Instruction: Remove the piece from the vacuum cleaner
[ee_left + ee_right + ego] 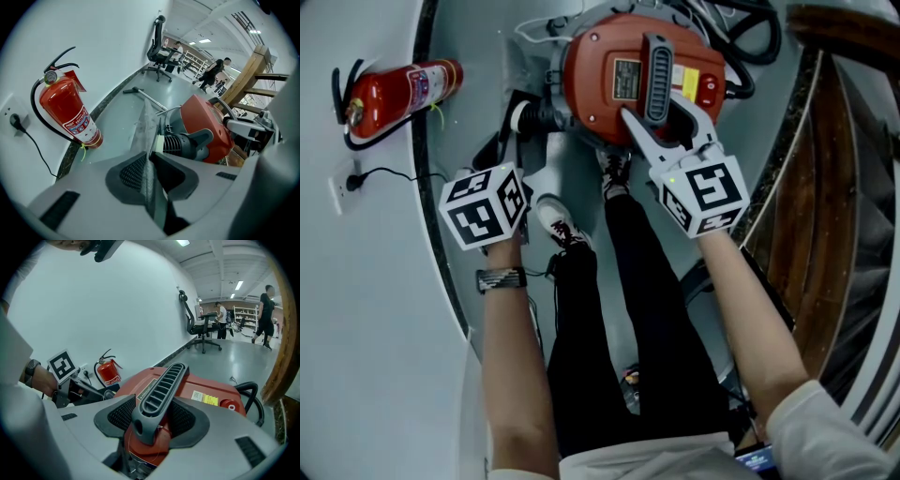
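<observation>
The red vacuum cleaner [609,80] stands on the floor in front of the person's feet. My right gripper [661,124] is shut on its ribbed grey handle [657,66], and in the right gripper view the pads of this gripper [152,416] press both sides of the handle [161,387]. At the vacuum's left side, my left gripper [511,155] points steeply down beside the black ribbed hose connector [534,117]. In the left gripper view that gripper [150,171] is shut on a thin grey flat piece [146,126], seen edge-on, next to the connector [180,143].
A red fire extinguisher [394,94] and a wall socket with a plug [342,187] are at the curved white wall on the left. A black hose [750,37] coils behind the vacuum. Wooden beams [825,169] rise at the right. The person's shoes [558,220] stand close by. A metal wand [145,96] lies on the floor.
</observation>
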Demonstrator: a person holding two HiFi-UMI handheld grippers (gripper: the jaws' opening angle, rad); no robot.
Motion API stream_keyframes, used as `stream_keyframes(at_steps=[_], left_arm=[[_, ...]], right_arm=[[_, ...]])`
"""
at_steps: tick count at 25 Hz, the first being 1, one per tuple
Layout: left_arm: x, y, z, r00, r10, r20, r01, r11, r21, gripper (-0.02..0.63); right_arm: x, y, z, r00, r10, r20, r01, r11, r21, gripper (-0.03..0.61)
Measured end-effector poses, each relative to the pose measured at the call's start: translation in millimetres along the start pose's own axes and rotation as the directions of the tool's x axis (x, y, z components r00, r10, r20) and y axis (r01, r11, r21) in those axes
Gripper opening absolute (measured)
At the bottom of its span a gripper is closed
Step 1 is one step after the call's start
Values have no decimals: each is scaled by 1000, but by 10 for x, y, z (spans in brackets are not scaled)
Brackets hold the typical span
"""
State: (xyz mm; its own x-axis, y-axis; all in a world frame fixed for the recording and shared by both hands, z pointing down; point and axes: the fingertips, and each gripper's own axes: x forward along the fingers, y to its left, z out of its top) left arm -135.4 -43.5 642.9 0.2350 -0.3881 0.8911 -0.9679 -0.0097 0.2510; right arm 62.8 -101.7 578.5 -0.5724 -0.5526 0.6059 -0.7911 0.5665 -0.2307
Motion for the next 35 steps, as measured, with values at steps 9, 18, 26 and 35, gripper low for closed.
stream_keyframes(at_steps=[9, 18, 26, 35], left_arm=[[14, 26, 5, 1000, 6, 4, -6, 1000, -6, 55], [28, 53, 9, 1000, -1, 4, 1, 1000, -8, 57], [46, 91, 9, 1000, -18, 6, 19, 1000, -12, 57], [64, 98, 6, 997, -79, 19, 80, 996, -26, 55]], right_arm=[[1, 1, 0, 1000, 0, 0, 0, 1000, -3, 212], [3, 2, 0, 1000, 4, -2, -4, 1000, -9, 212], [5, 4, -4, 1000, 7, -7, -7, 1000, -11, 215], [3, 3, -4, 1000, 4, -8, -5, 1000, -12, 215]])
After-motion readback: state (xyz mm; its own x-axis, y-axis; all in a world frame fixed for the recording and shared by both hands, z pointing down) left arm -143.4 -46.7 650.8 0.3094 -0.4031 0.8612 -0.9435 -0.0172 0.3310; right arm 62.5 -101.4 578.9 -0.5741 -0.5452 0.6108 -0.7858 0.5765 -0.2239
